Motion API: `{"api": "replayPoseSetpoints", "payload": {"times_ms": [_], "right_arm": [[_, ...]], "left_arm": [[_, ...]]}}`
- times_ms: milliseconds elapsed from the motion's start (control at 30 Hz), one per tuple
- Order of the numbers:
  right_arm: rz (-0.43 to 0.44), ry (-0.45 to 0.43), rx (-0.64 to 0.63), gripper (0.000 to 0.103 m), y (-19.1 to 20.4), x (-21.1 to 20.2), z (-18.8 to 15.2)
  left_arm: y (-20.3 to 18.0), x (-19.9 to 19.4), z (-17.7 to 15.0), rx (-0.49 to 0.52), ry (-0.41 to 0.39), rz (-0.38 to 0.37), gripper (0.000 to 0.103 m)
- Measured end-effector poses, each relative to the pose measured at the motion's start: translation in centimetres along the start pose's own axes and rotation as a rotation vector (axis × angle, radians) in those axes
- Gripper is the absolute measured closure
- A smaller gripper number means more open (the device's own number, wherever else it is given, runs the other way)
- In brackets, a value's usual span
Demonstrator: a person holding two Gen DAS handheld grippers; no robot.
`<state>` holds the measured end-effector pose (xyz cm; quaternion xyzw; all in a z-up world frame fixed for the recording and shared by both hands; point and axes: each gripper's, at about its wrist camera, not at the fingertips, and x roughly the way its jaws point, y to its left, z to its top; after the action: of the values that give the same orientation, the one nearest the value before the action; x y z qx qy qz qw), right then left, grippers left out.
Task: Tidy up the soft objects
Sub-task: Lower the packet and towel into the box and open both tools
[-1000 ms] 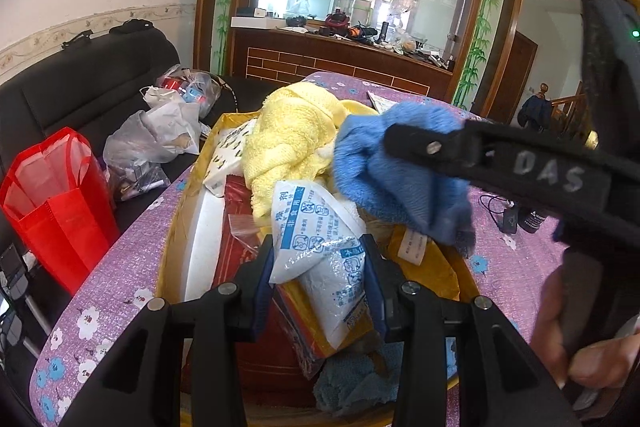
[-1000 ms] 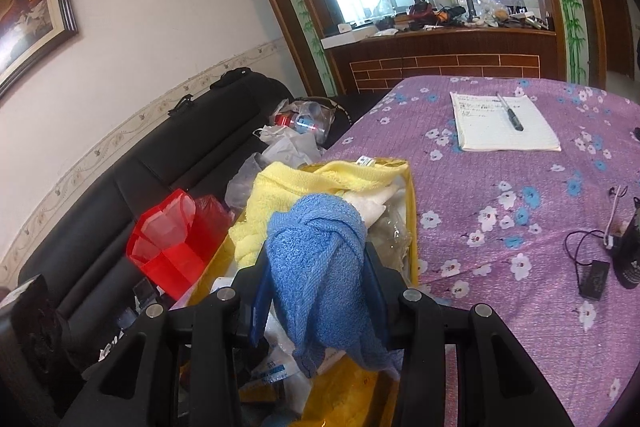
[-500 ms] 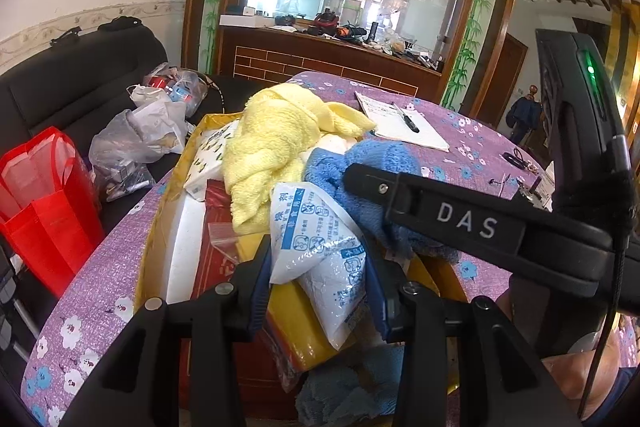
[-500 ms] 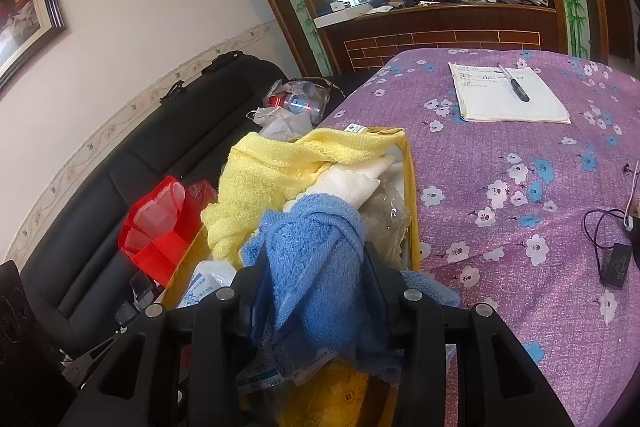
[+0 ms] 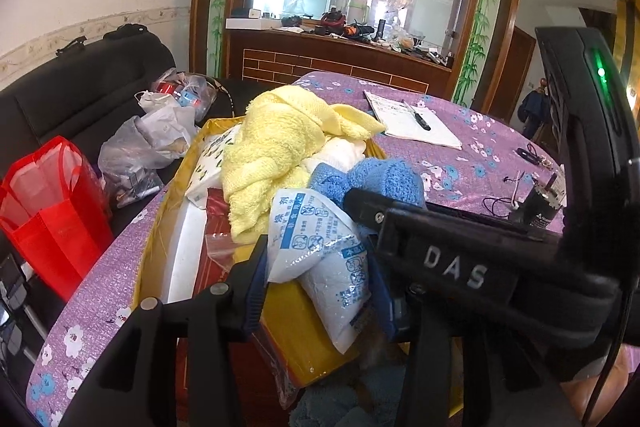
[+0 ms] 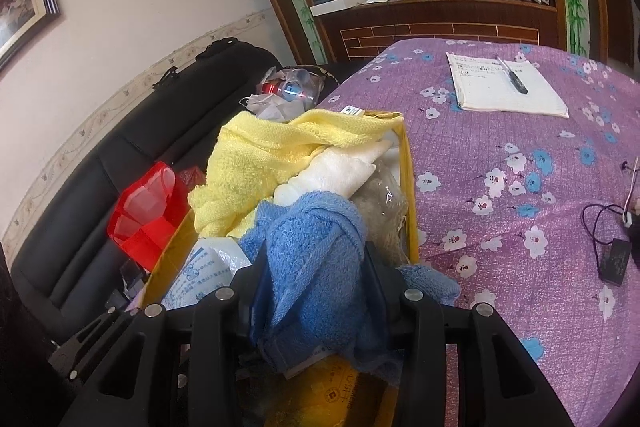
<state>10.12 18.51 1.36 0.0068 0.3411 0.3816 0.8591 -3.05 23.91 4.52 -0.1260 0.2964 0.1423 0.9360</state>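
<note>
Lowered since before, the right tongs (image 6: 316, 291) grip a blue towel (image 6: 312, 259) over the yellow box (image 6: 408, 187) at the table (image 6: 520, 195) edge; left tongs (image 5: 320, 275) clamp a white packet (image 5: 320, 251). Yellow towel (image 5: 276, 155) crowds behind.

**Legible markings**

"DAS" is printed in pale capitals on the black body of the right gripper (image 5: 456, 269), seen from the left wrist view. Blue Chinese characters and small pictograms are printed on the white packet (image 5: 320, 259); they cannot be read with certainty. Handwriting on the notebook (image 6: 506, 89) is too small.
</note>
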Motion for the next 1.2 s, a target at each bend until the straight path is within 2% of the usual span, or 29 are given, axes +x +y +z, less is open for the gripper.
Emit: {"api": "replayPoseSetpoints", "payload": {"times_ms": [500,600,667,733,1200], "right_arm": [[-0.007,0.004,-0.003,0.057,0.1,0.0,-0.1],[-0.007,0.005,-0.003,0.057,0.1,0.0,-0.1],[-0.012,0.007,-0.006,0.057,0.1,0.1,-0.1],[-0.012,0.009,-0.006,0.057,0.0,0.1,-0.1],[-0.018,0.004,-0.023,0.052,0.2,0.0,-0.2]], "left_arm": [[0.0,0.5,-0.1,-0.004,0.012,0.026,0.049],[0.3,0.6,-0.1,-0.015,0.016,0.036,0.042],[0.6,0.7,0.0,-0.025,0.021,0.055,0.027],[1.2,1.2,0.0,-0.055,0.049,0.041,0.023],[0.5,1.5,0.0,-0.023,0.058,0.051,0.02]]}}
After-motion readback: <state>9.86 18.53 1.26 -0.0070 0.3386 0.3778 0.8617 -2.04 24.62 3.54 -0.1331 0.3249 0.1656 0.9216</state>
